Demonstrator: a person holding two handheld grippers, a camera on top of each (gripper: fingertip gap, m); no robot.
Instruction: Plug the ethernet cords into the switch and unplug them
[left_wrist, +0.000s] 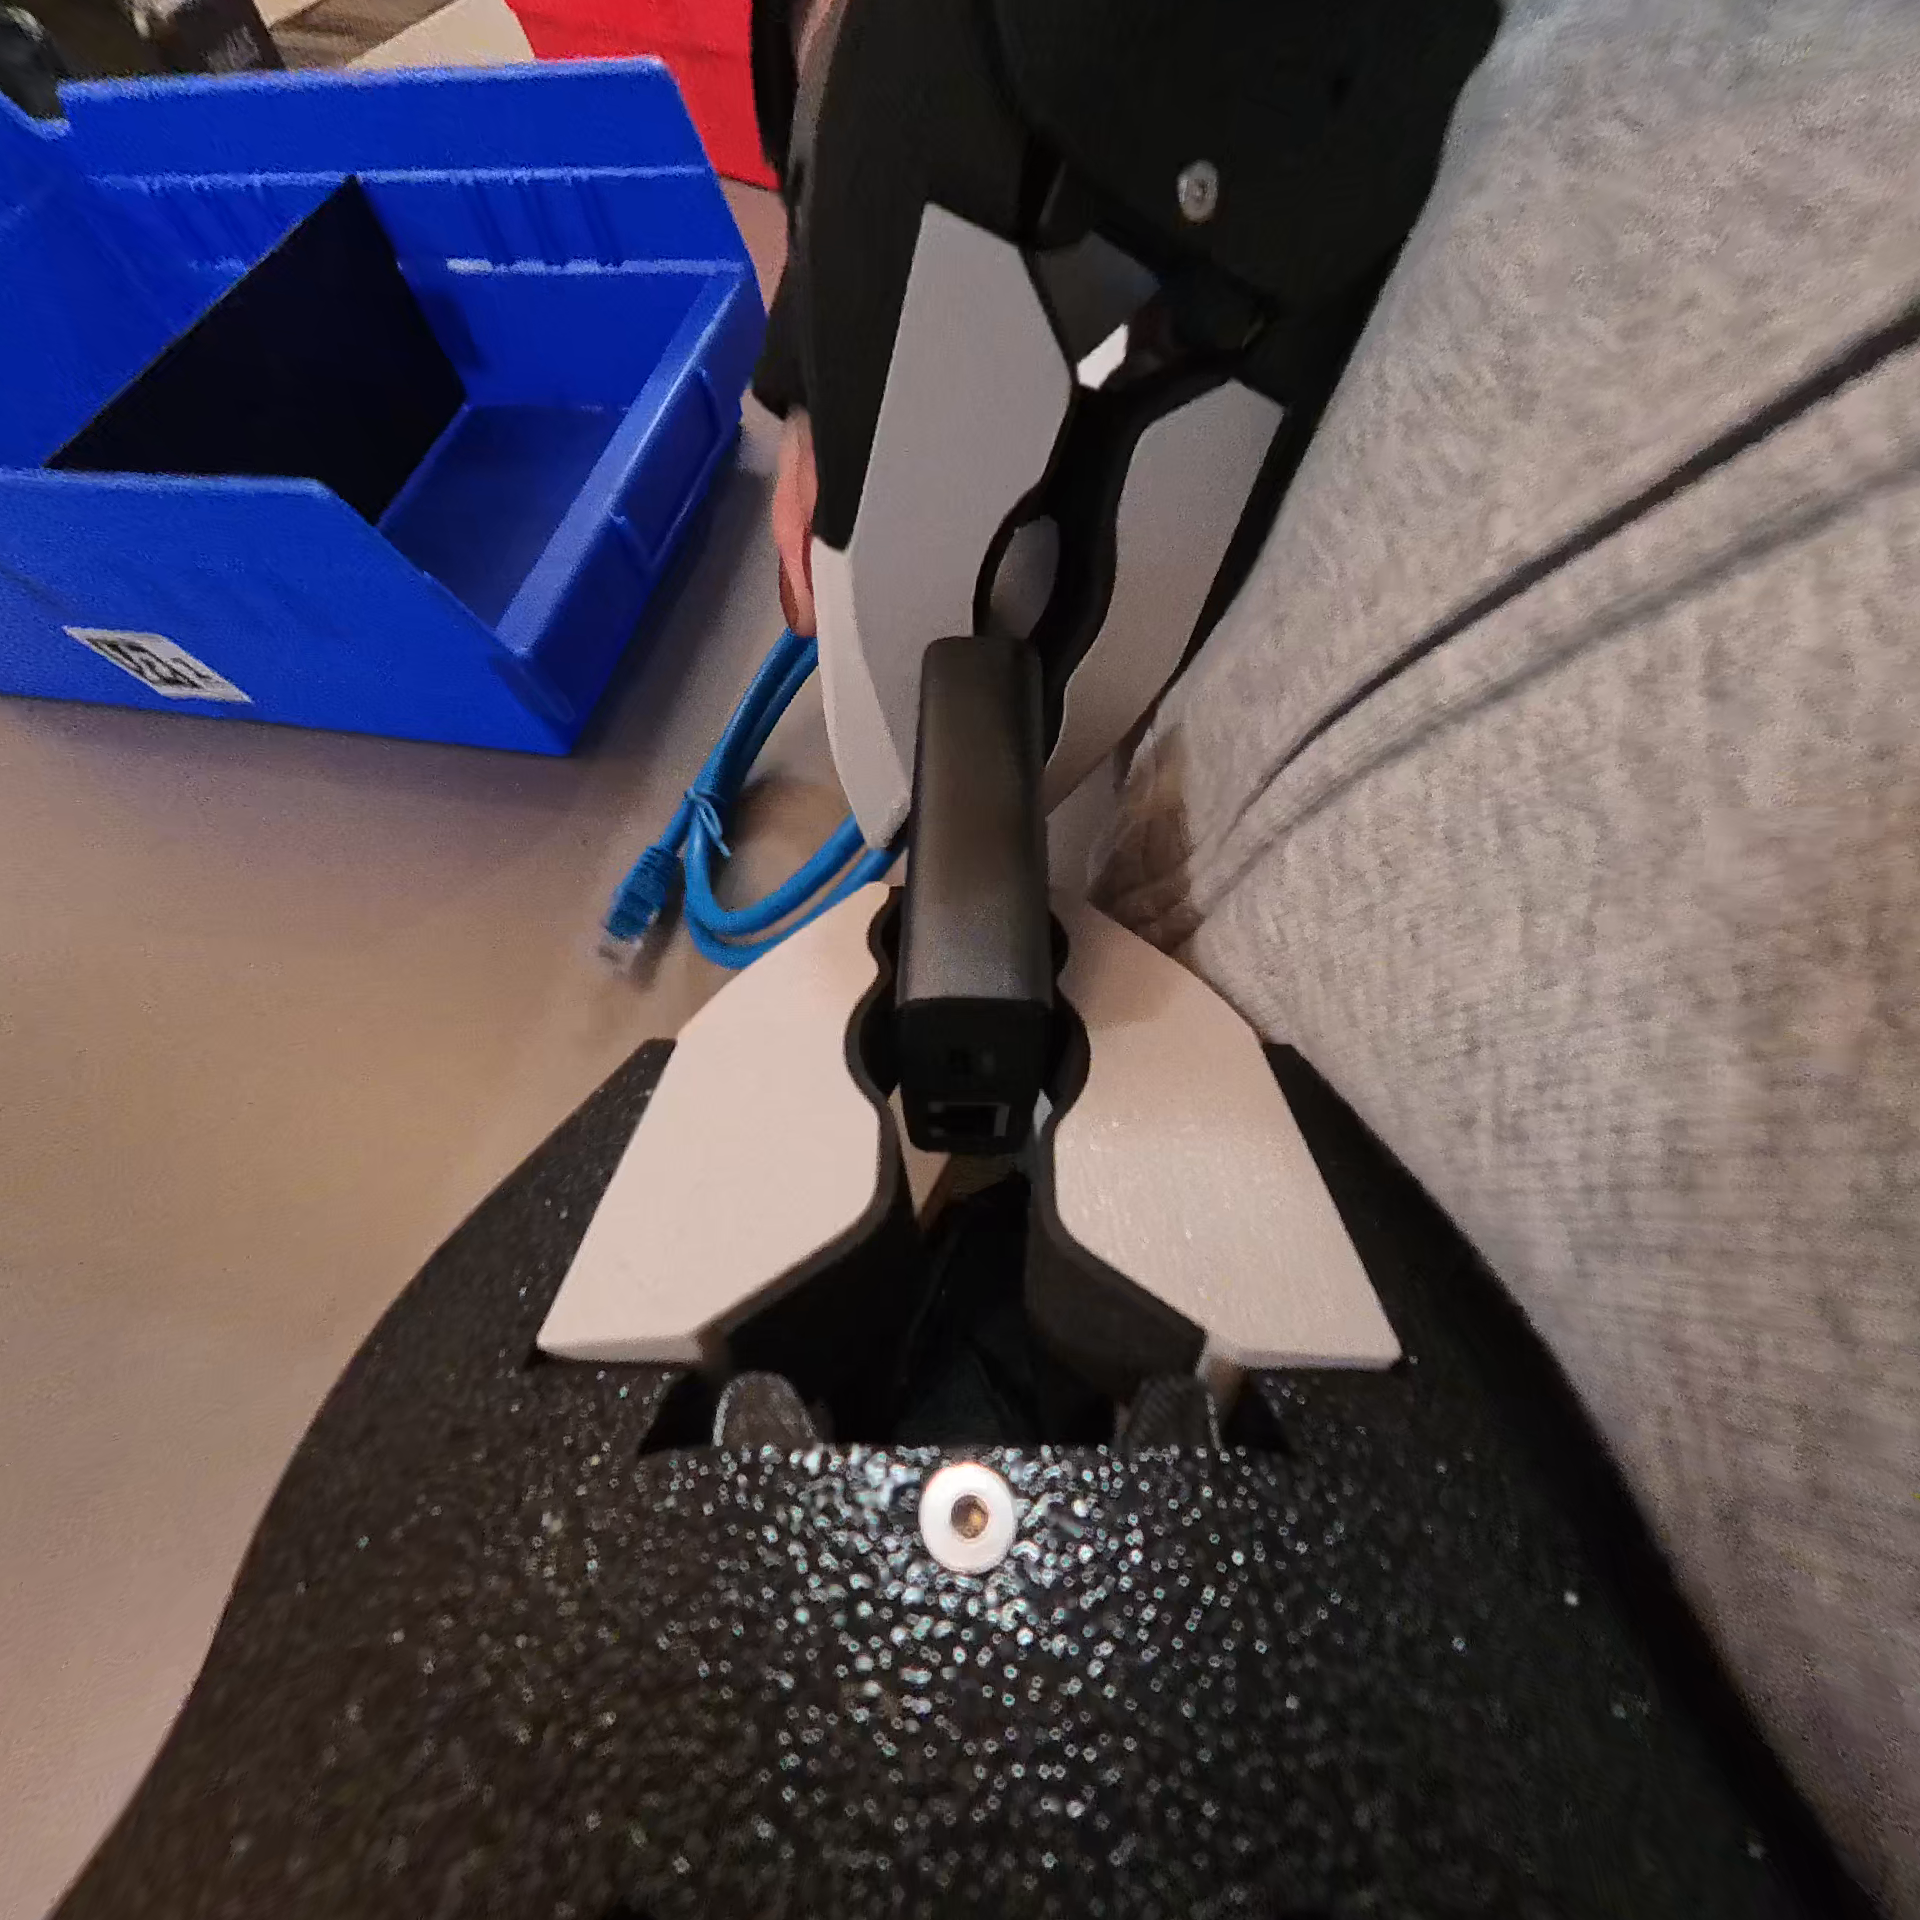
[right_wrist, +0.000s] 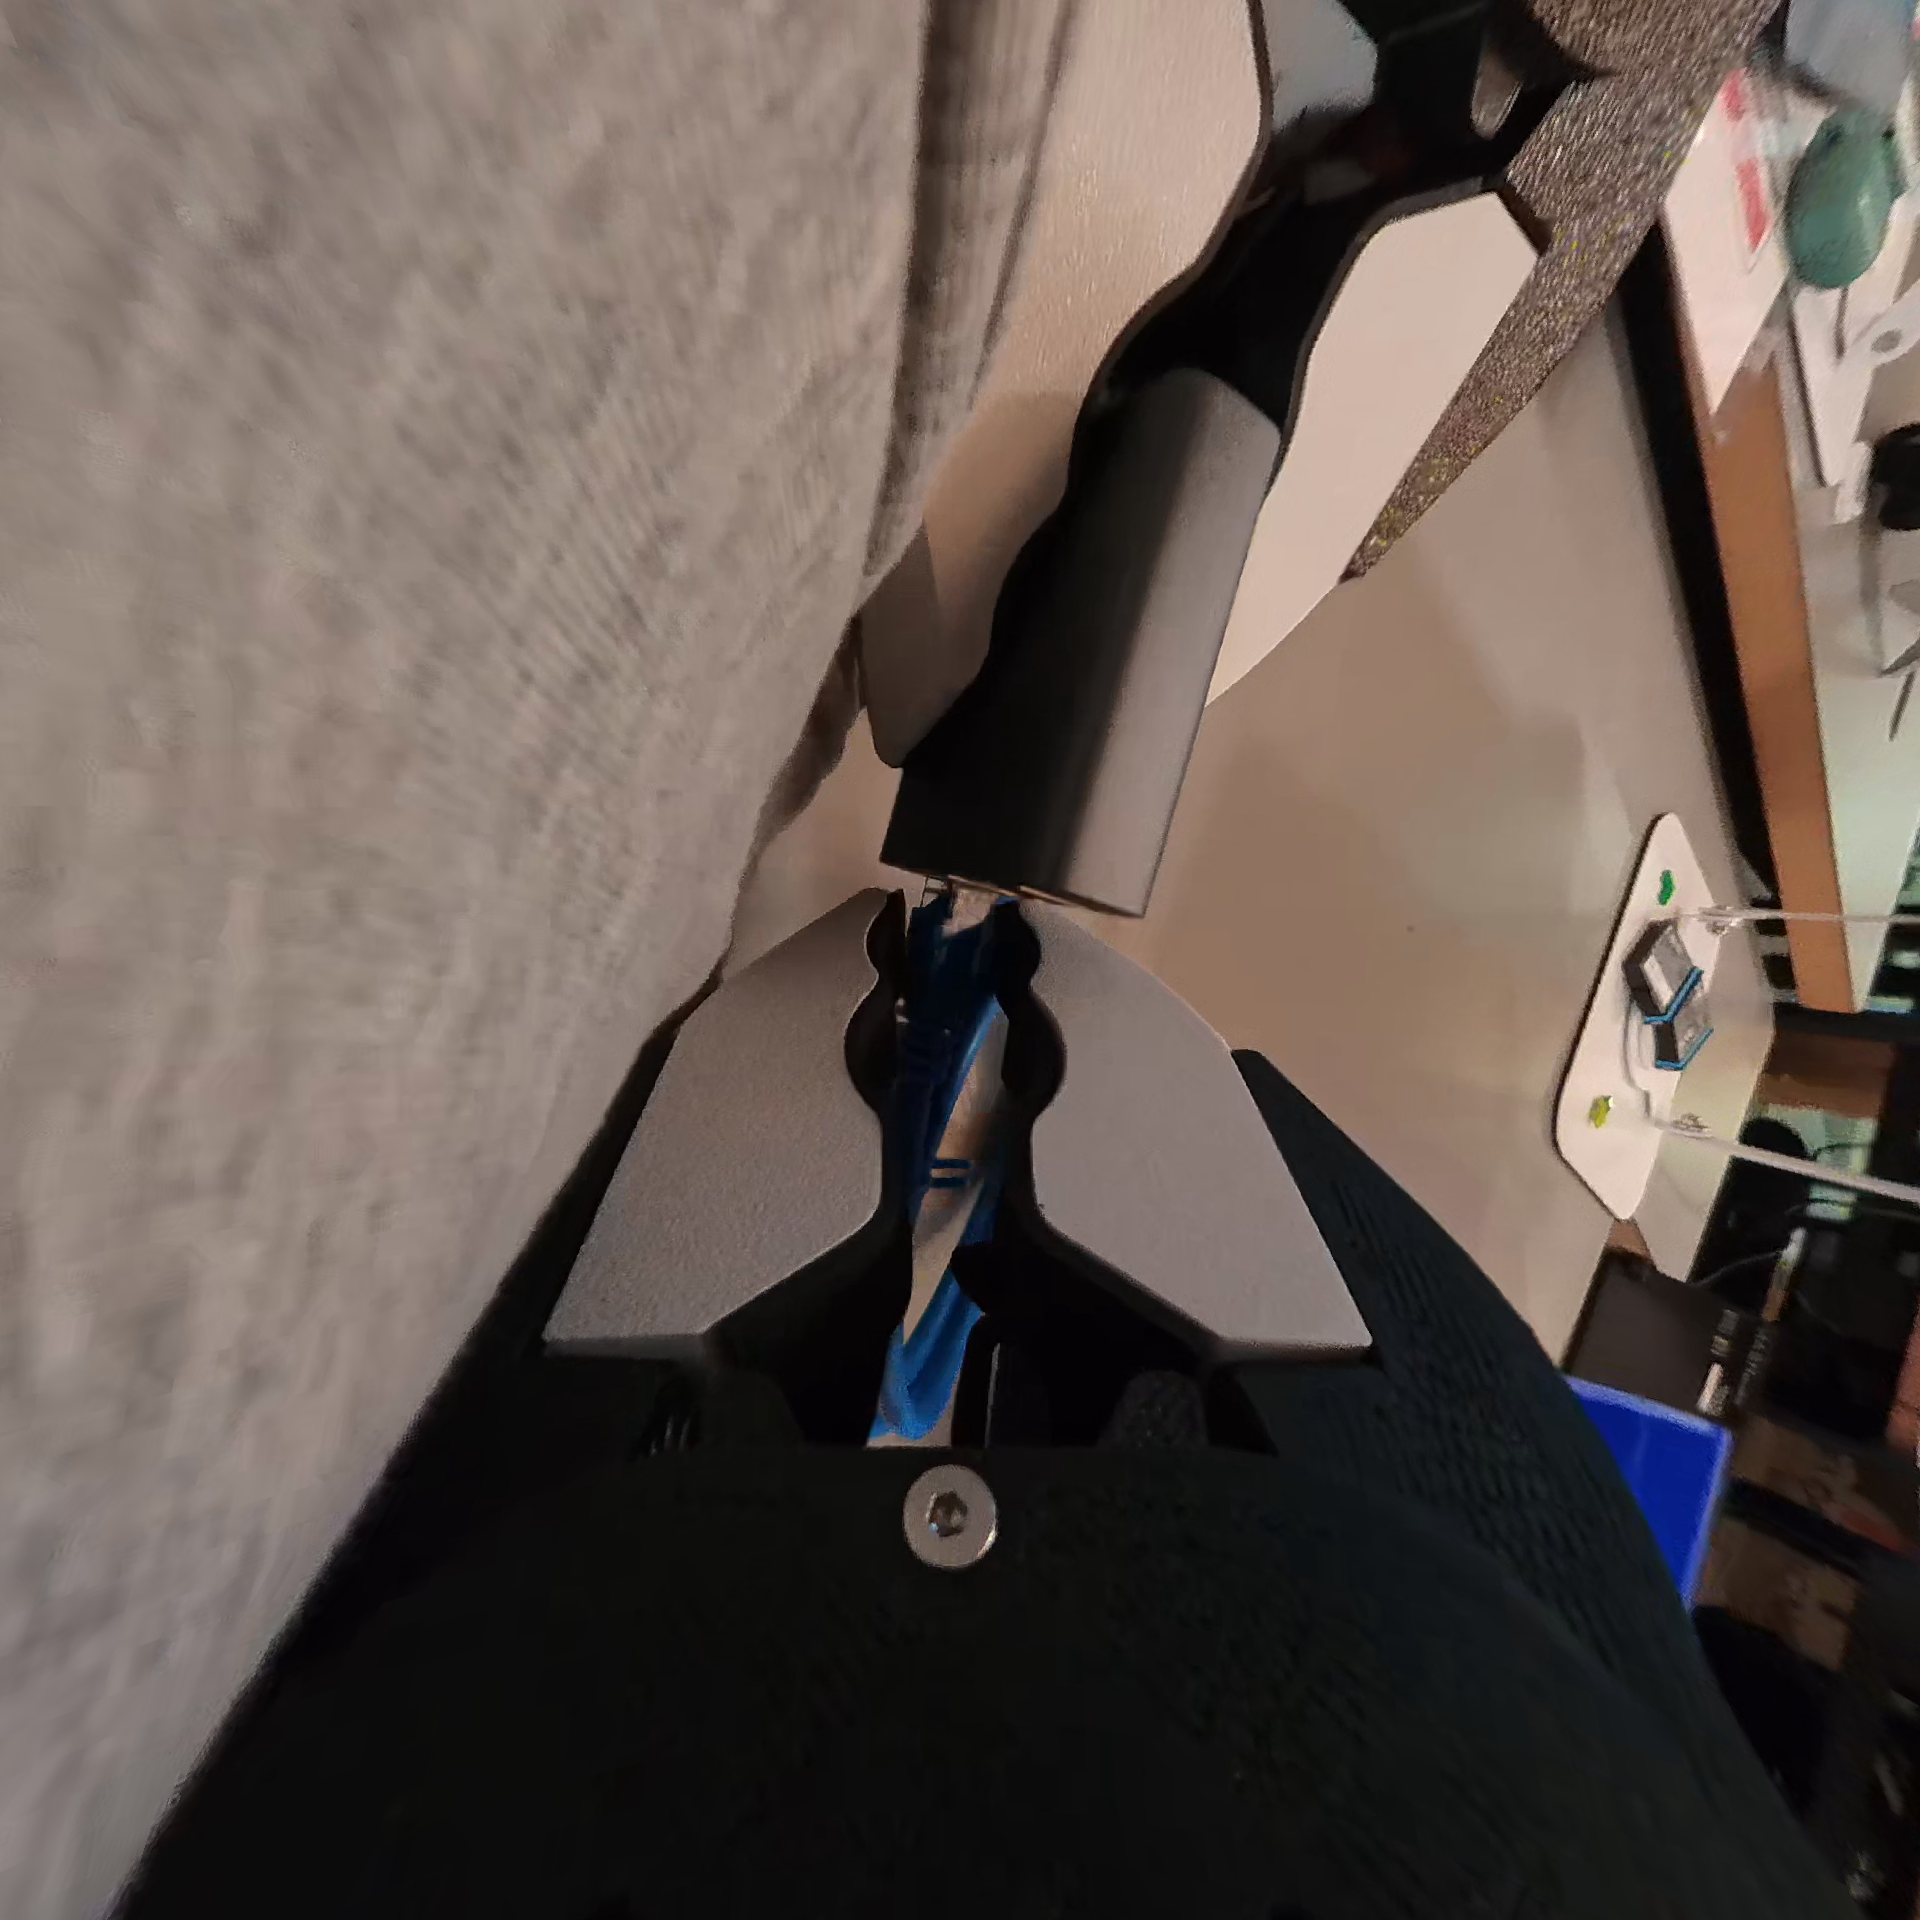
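The left gripper (left_wrist: 971, 914) clamps one black adapter (left_wrist: 971, 862) in mid-air. The right gripper (right_wrist: 951, 914) clenches the blue plug (right_wrist: 935, 935) of the one blue cable (left_wrist: 727, 831), its tip at the adapter's port. A slight tilt may jam the plug. One blue bin (left_wrist: 312, 468) sits far left.

Dark oblong switch (left_wrist: 971, 883) clamped lengthwise, blue ethernet cord (right_wrist: 940, 997) plug at its port end.
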